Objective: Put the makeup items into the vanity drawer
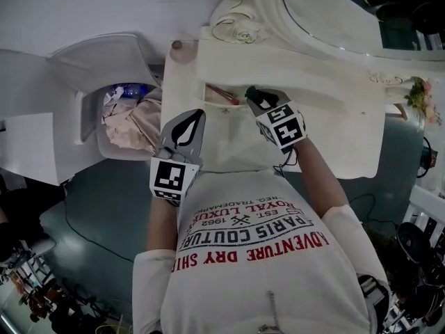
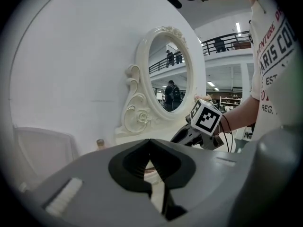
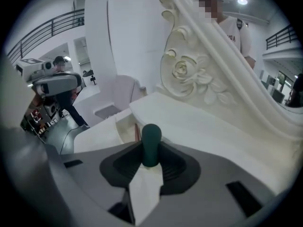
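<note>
Right hand-held gripper [image 3: 151,148]: closed on a dark green, smooth cylindrical makeup tube with a rounded tip [image 3: 151,143]. The pads clamp its lower part and the bottom end is hidden between them.

Left hand-held gripper [image 2: 150,143]: jaw tips meet with nothing between them. It is held back near the person's body, apart from the work.

Position: the tube is in the air at the right end of the open cream-white vanity drawer [image 3: 120,126]. From the head view I cannot tell whether it is over the opening or over the cream table [image 1: 313,117] beside it. A thin reddish stick [image 3: 137,131] already lies in the drawer.

Orientation: the long axis runs along the jaws. The rounded tip points out past the fingertips, toward the carved frame of the oval mirror [image 1: 327,12].

Risks (judgement):
- A release from here may drop the tube on the table edge or the drawer wall, because the tip overhangs the far side.
- The tube is round and smooth, so it could roll once it is down, or slide in the pads if the grip loosens.
- Lowering it tip-first could jab the table's front lip, so tilt it down into the opening first.
- It may land across the reddish stick and sit unevenly.
</note>
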`<state>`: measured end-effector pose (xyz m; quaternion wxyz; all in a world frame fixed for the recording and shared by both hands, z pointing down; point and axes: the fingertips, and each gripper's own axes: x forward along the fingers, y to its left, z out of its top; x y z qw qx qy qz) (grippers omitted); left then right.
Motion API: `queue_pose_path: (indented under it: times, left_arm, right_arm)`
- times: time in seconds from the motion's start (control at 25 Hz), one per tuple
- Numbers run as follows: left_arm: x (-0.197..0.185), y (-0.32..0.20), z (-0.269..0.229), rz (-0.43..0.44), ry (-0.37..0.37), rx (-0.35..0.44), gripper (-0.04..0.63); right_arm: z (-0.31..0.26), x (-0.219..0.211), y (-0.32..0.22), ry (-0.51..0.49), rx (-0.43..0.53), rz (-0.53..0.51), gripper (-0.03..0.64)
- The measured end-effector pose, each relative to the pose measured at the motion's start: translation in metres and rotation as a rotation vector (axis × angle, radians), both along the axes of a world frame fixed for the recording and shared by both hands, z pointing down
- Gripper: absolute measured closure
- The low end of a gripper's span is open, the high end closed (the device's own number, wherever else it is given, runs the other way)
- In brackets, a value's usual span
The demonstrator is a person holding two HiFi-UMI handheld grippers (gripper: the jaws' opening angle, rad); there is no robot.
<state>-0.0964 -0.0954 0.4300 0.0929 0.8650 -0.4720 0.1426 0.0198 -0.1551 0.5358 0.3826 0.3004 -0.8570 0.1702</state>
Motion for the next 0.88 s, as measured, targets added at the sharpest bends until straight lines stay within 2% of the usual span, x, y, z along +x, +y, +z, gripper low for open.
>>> queue_pose_path:
  times: [0.28,0.44,0.64,0.88]
  left_arm:
    - [-0.048,0.007,0.009,-0.060,-0.004,-0.027,0.584]
    - [-0.064,0.009,0.015,-0.076,-0.001,-0.045,0.584]
    - [-0.069,0.009,0.019,-0.062,0.002,-0.058,0.584]
    - [-0.058,0.008,0.020,0.002,-0.008,-0.060,0.584]
  right_arm:
    - [0.008,-0.058,0.004,-0.002,-0.011,-0.055,0.498]
    - [0.016,-0.072,0.006,0.005,-0.048,-0.066,0.457]
    - [0.016,-0.075,0.003,-0.002,-0.045,-0.033,0.416]
    - [0.018,-0.071,0.008,0.004,-0.064,-0.021,0.374]
